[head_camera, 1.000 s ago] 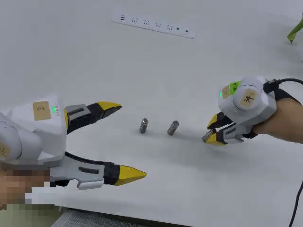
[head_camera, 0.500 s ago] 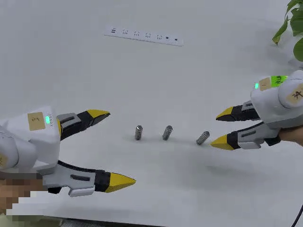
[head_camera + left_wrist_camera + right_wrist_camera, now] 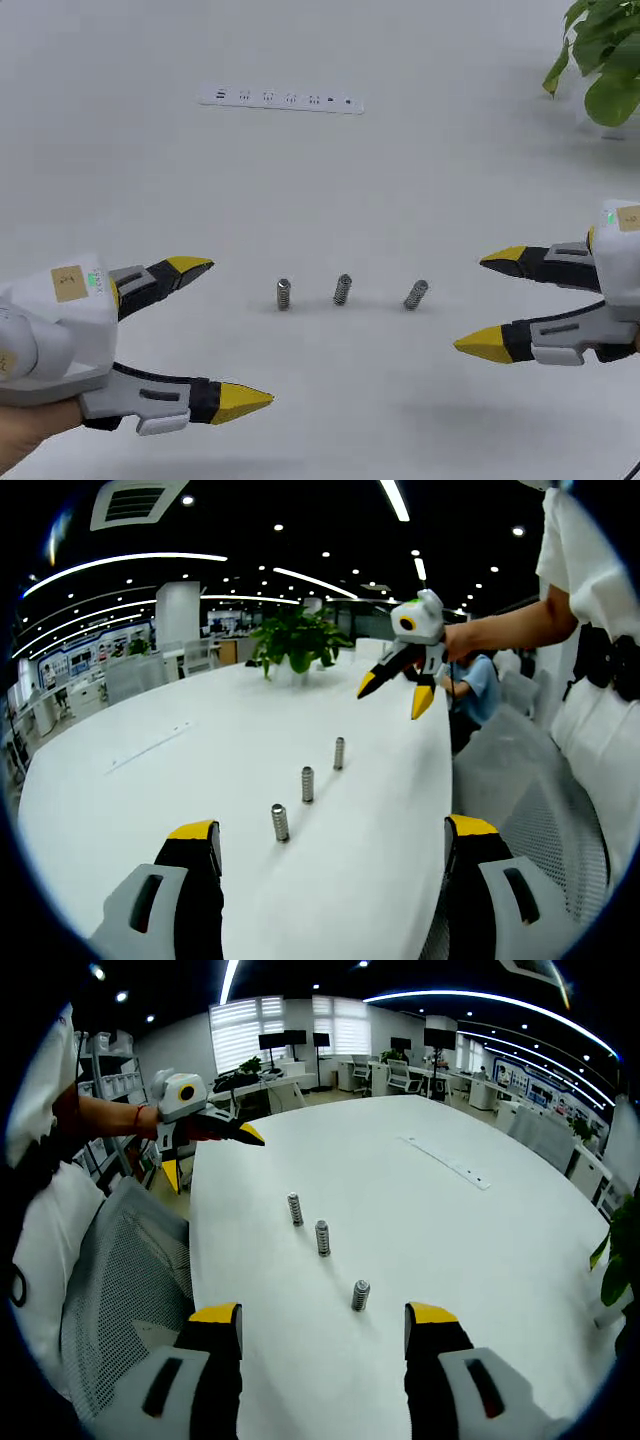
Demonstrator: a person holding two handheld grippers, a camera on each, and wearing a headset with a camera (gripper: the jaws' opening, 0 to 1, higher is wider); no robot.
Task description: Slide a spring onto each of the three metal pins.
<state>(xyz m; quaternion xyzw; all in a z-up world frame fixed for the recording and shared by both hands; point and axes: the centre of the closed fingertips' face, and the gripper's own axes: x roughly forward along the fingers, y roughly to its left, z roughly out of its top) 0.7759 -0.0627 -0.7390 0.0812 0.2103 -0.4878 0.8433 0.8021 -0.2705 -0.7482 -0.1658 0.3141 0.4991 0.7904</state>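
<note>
- The left gripper [image 3: 240, 331] hangs low at the near left of the white surface [image 3: 400, 180]. Its yellow-tipped jaws are spread wide and hold nothing.
- The right gripper [image 3: 468, 303] hovers at the near right. Its jaws are also parted and empty, and they point inward toward the row of springs.
- In the left gripper view, the left gripper's own jaws [image 3: 332, 828] frame the row. The right gripper [image 3: 390, 702] is raised above the surface beyond the row.
- In the right gripper view, the right gripper's jaws [image 3: 322, 1312] stand apart at the bottom. The left gripper [image 3: 212, 1156] is held up at the surface's far edge.
- Three springs stand in a line between the two grippers, apart from each other and clear of both.
  - The left spring [image 3: 284, 294] is upright.
  - The middle spring [image 3: 343, 289] tilts slightly.
  - The right spring [image 3: 416, 294] leans more and lies nearest the right gripper.
- The right gripper view shows the right spring [image 3: 361, 1295] with a rounded metal top. I cannot tell whether a pin runs inside any of the springs.
- A white power strip [image 3: 280, 99] lies flat farther back, well apart from the springs.
- A green plant [image 3: 600, 60] sits at the far right corner.
</note>
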